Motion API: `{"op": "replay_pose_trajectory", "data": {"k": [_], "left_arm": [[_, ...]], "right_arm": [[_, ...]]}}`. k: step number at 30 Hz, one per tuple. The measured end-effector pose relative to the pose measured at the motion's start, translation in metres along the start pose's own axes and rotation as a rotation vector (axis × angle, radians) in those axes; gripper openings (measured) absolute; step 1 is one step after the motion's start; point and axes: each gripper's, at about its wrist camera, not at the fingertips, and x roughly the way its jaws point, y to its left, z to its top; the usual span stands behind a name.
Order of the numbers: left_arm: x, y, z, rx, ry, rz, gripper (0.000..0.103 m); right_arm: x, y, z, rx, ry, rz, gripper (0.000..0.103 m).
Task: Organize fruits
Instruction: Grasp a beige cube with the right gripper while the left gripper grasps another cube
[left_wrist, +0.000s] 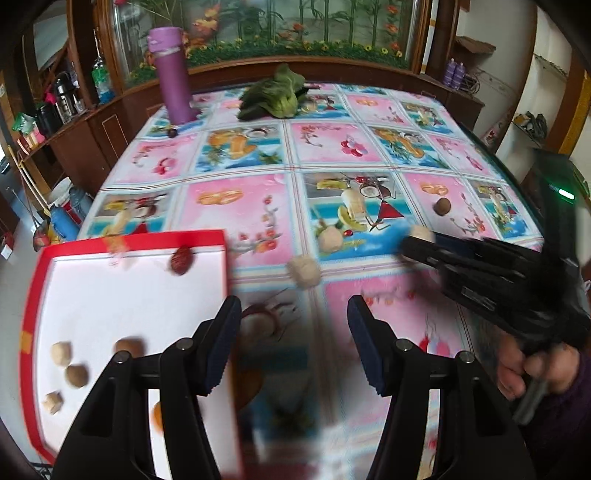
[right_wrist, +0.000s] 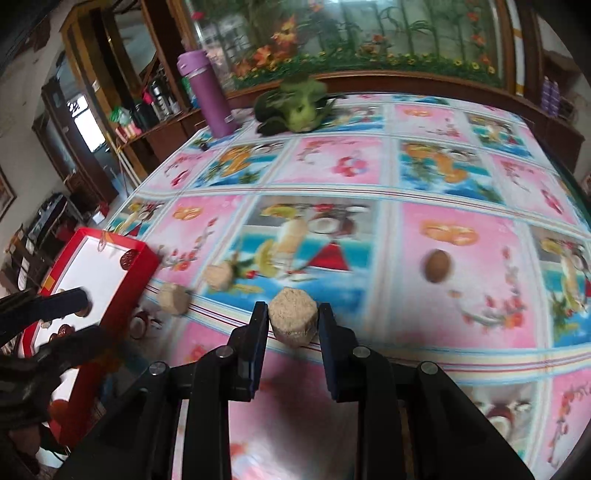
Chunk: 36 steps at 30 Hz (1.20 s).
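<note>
Right gripper (right_wrist: 293, 325) around beige chunk (right_wrist: 292, 320)

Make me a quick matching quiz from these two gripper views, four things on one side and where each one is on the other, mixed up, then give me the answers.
Things:
1. purple bottle
2. red date
3. tan chunk
4. brown nut

Places:
A. between the right gripper fingers
B. alone on a pink square of the tablecloth, near an orange print
C. standing at the far left corner of the table
D. inside the red tray, near its far edge

Pairs: 1-C, 2-D, 3-A, 4-B
</note>
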Motion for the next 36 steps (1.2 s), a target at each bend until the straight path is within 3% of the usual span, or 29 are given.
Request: {"op": "replay_pose_trajectory", "data": {"k": [10,19,27,36], "left_arm": [[0.061,-0.012,0.018,-0.015,0.077,0.067,0.060],[0.068,-0.016,0.019,-0.004,0.067,0.022,0.023],[0.042,-0.025,0.011,-0.003,0.004,-0.014,0.021],[-0.024,-0.033,-0.012,0.015,-0.130,-0.091,0.021]], "right_arm": [[-0.015,-0.021,0.003,0.049,-0.053,0.006,0.026],[-0.014,-0.020,0.003,0.051,-0.047,0.021,0.026],[-0.016,-0.017,0.002,0.043,-0.087,0.008,0.026],[-0.024,-0.014,0.001,0.035,-0.192,-0.053,0.026]]}}
